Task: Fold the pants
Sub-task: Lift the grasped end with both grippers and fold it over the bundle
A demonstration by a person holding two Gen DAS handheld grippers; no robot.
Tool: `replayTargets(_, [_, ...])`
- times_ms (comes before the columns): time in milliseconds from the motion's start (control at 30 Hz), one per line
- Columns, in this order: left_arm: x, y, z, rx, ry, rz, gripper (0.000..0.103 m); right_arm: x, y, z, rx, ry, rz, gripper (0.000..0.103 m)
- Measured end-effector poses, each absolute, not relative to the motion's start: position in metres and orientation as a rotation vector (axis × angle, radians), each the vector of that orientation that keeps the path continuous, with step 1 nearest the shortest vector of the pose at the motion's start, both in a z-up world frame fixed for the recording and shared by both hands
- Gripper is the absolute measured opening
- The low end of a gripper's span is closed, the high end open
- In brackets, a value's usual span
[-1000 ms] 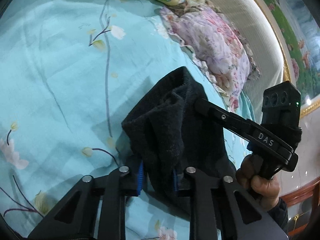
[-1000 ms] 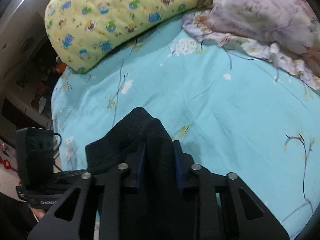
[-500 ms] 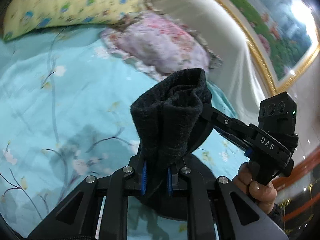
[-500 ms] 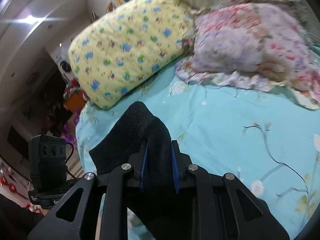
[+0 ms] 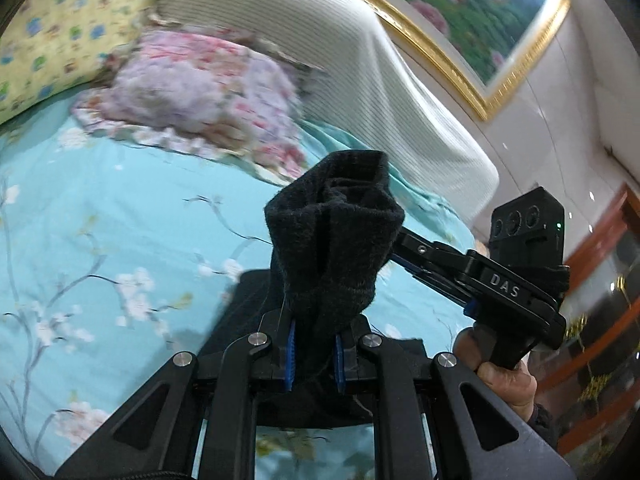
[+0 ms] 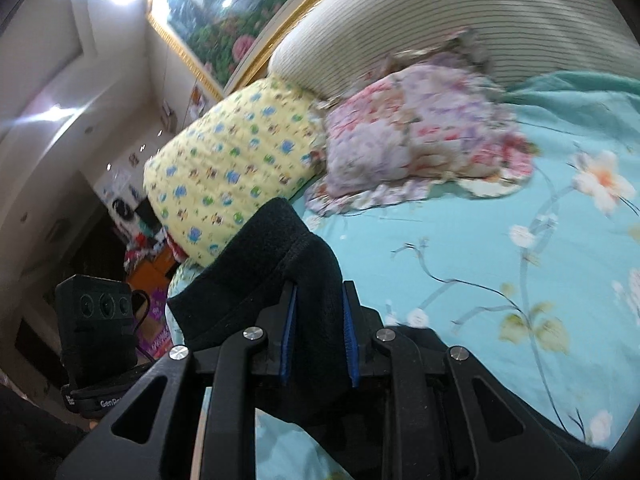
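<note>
The black pants (image 5: 332,240) hang bunched above the teal bed sheet (image 5: 120,220), held at two spots. My left gripper (image 5: 312,356) is shut on a thick fold of them, blue pads pressing the fabric. From the right, my right gripper (image 5: 404,242) reaches into the same bundle, with a person's hand (image 5: 500,372) on its handle. In the right wrist view the right gripper (image 6: 316,332) is shut on the pants (image 6: 272,256), whose hem sticks up to the left. The left gripper's camera housing (image 6: 96,320) shows at lower left, its fingers hidden by cloth. More dark fabric trails down onto the sheet (image 6: 480,272).
A floral pillow (image 5: 192,92) and a yellow patterned pillow (image 6: 232,172) lie at the head of the bed. Behind them are a striped headboard cushion (image 5: 360,60) and a gold-framed painting (image 5: 460,20). Clutter sits on the floor beside the bed (image 6: 148,264).
Both grippers have risen and swung toward the head of the bed, lifting the pants off the sheet. Both grips on the fabric hold.
</note>
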State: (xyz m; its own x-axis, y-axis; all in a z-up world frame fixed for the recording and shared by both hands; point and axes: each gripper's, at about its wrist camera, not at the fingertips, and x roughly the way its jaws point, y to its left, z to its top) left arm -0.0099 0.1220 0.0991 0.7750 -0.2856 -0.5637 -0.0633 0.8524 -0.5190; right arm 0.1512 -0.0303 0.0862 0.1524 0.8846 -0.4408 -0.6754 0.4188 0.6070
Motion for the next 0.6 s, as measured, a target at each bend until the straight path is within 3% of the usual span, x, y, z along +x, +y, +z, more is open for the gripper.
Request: replayTargets(600, [0.022,0.013,0.067,-0.339,0.796,-0.219,0.013,0.150,-0.145,0.032,0.486,0.856,0.992,0.022])
